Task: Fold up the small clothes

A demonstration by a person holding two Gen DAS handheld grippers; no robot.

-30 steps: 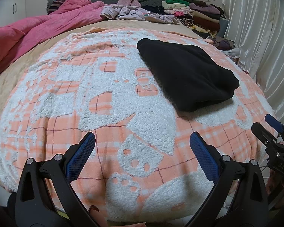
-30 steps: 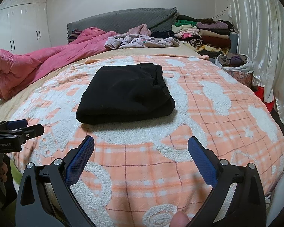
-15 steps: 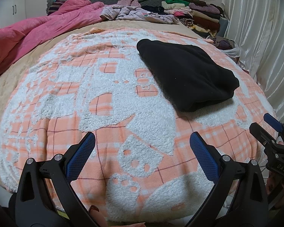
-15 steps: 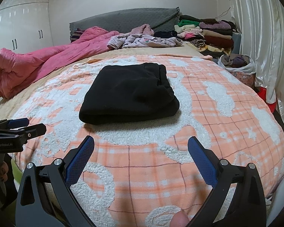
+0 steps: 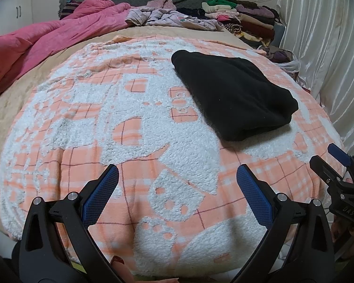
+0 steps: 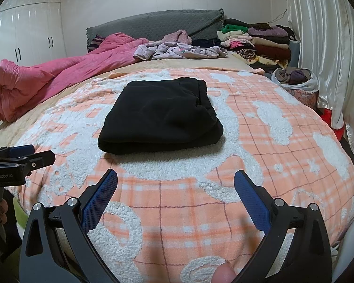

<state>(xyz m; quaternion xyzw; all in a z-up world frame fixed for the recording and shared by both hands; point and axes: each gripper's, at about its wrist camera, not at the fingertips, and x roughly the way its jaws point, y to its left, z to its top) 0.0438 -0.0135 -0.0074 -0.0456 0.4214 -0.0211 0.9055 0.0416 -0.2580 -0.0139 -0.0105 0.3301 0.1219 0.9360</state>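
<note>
Both hand-held grippers, left [image 5: 177, 186] and right [image 6: 175, 188], hang wide open and empty at the blanket's [image 5: 101, 122] near edge, well short of the garment [image 6: 160, 115], probably because this fold is finished. It lies mid-blanket: black, fleecy, a thick, tidy rectangular bundle with rounded folded edges.

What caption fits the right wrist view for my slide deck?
Open right gripper faces a folded black garment on the orange plaid blanket.

A home bedroom: a bed [image 6: 295, 146] with a grey headboard [image 6: 153, 23], a pink duvet [image 6: 47, 77], stacked folded clothes [image 6: 259, 42], white wardrobes [image 6: 28, 30] and curtains [image 6: 323, 35].
</note>
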